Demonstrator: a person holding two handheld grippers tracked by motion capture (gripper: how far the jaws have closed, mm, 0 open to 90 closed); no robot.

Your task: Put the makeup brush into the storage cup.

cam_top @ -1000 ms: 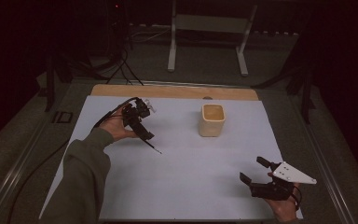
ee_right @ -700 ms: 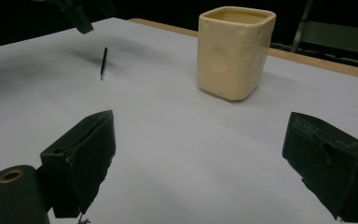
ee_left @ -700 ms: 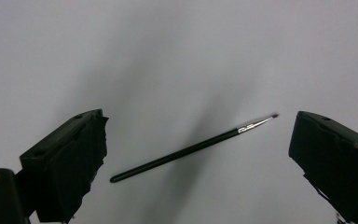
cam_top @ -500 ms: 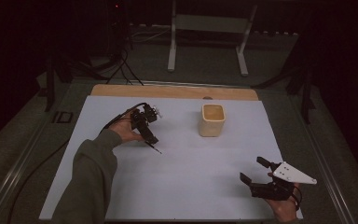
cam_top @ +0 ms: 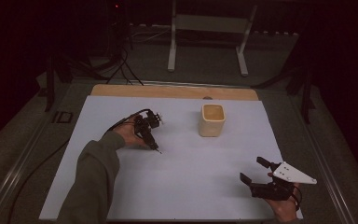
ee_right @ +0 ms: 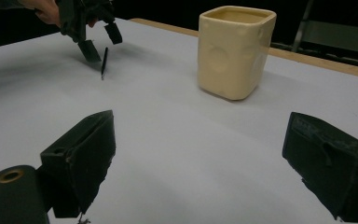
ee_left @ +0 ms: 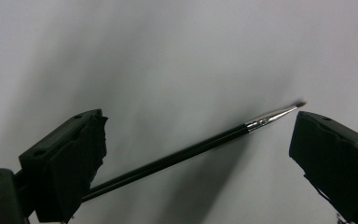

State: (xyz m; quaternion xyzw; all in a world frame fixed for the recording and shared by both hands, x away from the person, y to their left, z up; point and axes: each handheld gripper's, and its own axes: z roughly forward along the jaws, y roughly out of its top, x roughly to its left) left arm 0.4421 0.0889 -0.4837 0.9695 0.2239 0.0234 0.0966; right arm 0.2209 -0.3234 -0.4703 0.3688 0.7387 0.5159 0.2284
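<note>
**A:** Start at the left of the frame. What's your left gripper doing?

**B:** It sits left of centre in the high view, over the white sheet. Within the last second I have slid it a little rightward and toward the lower edge of the frame. Its 2 jaws stand wide apart, gripping nothing.

**A:** And the paintbrush?

**B:** In the left gripper view it runs between the jaws, from lower left up to the upper right. The bristle tip is near the right jaw and the handle end passes behind the left pad. Its tip has stayed at the same spot on the sheet while my gripper shifted. So I judge that I'm not carrying it but lining up on it.

**A:** Is it lying flat?

**B:** I can't tell whether it's flat or propped on its tip.

**A:** Further right?

**B:** The cream cup stands upright, right of centre toward the upper part of the sheet, well apart from the brush.

**A:** And the far right?

**B:** My right gripper rests at the lower right, unmoved over that second. Its jaws are spread and empty, facing the cup.

**A:** Meaning?

**B:** The grasp isn't made yet; closing the left jaws on the handle looks like the next step.
</note>
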